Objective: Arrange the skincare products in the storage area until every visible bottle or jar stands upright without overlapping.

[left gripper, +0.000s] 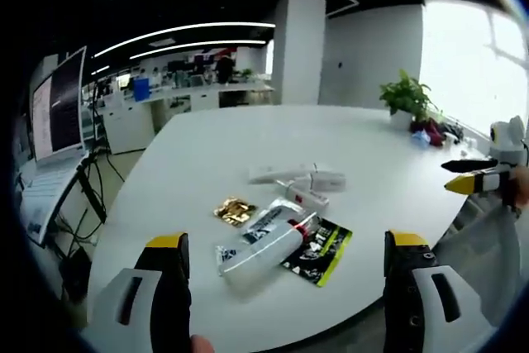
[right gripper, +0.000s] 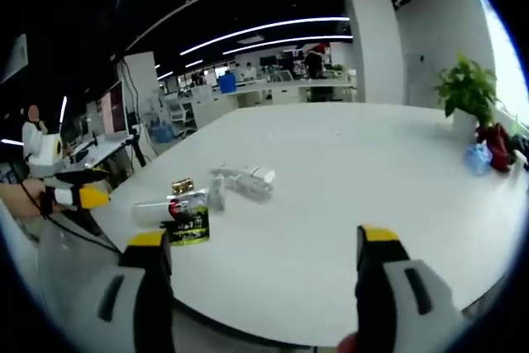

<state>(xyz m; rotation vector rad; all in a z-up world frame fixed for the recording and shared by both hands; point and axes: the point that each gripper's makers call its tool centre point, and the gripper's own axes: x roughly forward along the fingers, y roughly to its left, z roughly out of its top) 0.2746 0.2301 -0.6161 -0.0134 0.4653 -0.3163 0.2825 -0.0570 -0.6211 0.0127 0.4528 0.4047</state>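
Between the parted left tongs (left gripper: 283,264), skincare tubes (left gripper: 277,233) lie flat; right tongs (right gripper: 263,255) parted too.

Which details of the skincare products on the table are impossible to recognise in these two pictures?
- Labels on the white tubes: too small and blurred in the left gripper view.
- The black and green sachet: partly covered by the large white tube lying over it.
- The gold packet: too small in the right gripper view to identify.
- How many items form the pile: they overlap.
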